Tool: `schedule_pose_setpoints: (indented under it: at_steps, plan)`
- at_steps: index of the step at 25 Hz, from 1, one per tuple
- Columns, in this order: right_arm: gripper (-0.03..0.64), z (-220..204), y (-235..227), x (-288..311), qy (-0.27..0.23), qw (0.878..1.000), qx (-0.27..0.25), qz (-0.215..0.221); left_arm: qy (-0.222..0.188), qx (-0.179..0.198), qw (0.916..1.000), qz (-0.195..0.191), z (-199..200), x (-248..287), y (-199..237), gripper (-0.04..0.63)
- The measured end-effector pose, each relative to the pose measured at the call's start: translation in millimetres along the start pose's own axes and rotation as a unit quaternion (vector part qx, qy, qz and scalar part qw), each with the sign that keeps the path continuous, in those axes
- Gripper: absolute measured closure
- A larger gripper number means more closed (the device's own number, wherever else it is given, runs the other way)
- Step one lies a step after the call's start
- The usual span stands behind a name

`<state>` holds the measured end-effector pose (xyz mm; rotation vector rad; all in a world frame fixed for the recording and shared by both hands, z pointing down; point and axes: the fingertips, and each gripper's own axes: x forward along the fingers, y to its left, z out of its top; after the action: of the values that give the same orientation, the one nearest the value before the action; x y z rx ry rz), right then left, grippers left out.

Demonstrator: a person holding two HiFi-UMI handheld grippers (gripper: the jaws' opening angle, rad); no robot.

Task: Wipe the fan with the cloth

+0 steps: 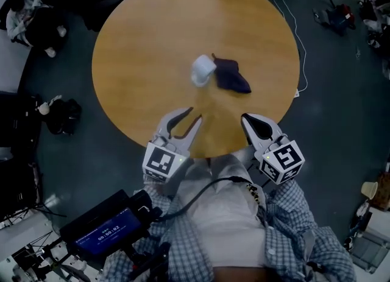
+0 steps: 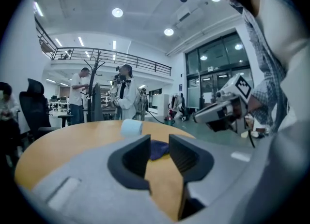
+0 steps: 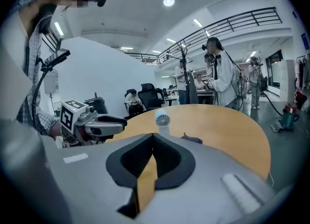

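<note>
The round wooden table [image 1: 152,31] is bare except for two small things near its middle. Both grippers hang over its 6 o'clock edge, well short of them. The left gripper [image 1: 195,114] has its jaws partly apart with nothing between the pads. Only bare tabletop and the far-off cloth show through the gap in the left gripper view [image 2: 159,143]. The right gripper [image 1: 245,118] is closed tip to tip and empty, as the right gripper view confirms [image 3: 154,136]. The dark blue cloth [image 1: 231,75] lies crumpled at the fan's 3 o'clock side, touching it or very nearly so. The step in hand looks like the reach for the cloth. The right gripper probably has to open before it gets there. A raised fold on the near edge should give a cleaner pinch than the flat part. Coming in low from 5 o'clock would help avoid knocking the light fan. The left jaws could steady the fan by its lower part. The small white fan [image 1: 203,70] appears to stand upright, its long axis vertical. Its round grille [image 3: 162,119] faces about 5 o'clock, toward the right gripper.
</note>
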<state>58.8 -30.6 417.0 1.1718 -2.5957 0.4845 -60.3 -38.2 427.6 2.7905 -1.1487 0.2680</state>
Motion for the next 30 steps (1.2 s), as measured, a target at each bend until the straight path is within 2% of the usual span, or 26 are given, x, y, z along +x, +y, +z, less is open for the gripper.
schedule_pose_setpoints:
  at_steps: [3, 8, 12, 16, 23, 26, 29, 30]
  plan:
    - [0.614, -6.5, -15.9, 10.7, 0.021, 1.0, 0.007, 0.006, 0.014, -0.002, 0.9997, 0.02, -20.4, 25.7, 17.1, 0.446]
    - [0.614, -17.0, -43.2, 37.7, 0.037, 0.999, 0.006, 0.013, 0.045, 0.02, 0.9984, 0.027, -52.7, 70.4, 49.1, 0.37]
    - [0.614, -33.0, -58.0, 48.1, 0.057, 0.998, 0.014, 0.013, 0.063, 0.014, 0.9973, 0.034, -76.7, 97.6, 66.3, 0.32]
    - [0.614, -42.8, -74.0, 54.4, 0.068, 0.997, 0.022, 0.011, 0.063, 0.006, 0.997, 0.043, -85.9, 124.2, 81.0, 0.308]
    - [0.614, -50.1, -82.1, 65.8, 0.077, 0.996, 0.028, 0.024, 0.047, 0.003, 0.9983, 0.034, -82.2, 157.7, 85.8, 0.308]
    - [0.614, -53.0, -87.2, 68.5, 0.078, 0.996, 0.031, 0.025, 0.035, 0.006, 0.9988, 0.033, -78.6, 168.5, 86.7, 0.334]
    - [0.614, -56.8, -93.7, 68.3, 0.079, 0.996, 0.033, 0.023, 0.021, 0.018, 0.9987, 0.043, -73.2, 170.4, 89.4, 0.502]
    - [0.614, -57.2, -96.0, 68.2, 0.079, 0.996, 0.033, 0.022, 0.018, 0.019, 0.9986, 0.045, -72.1, 170.3, 89.7, 0.513]
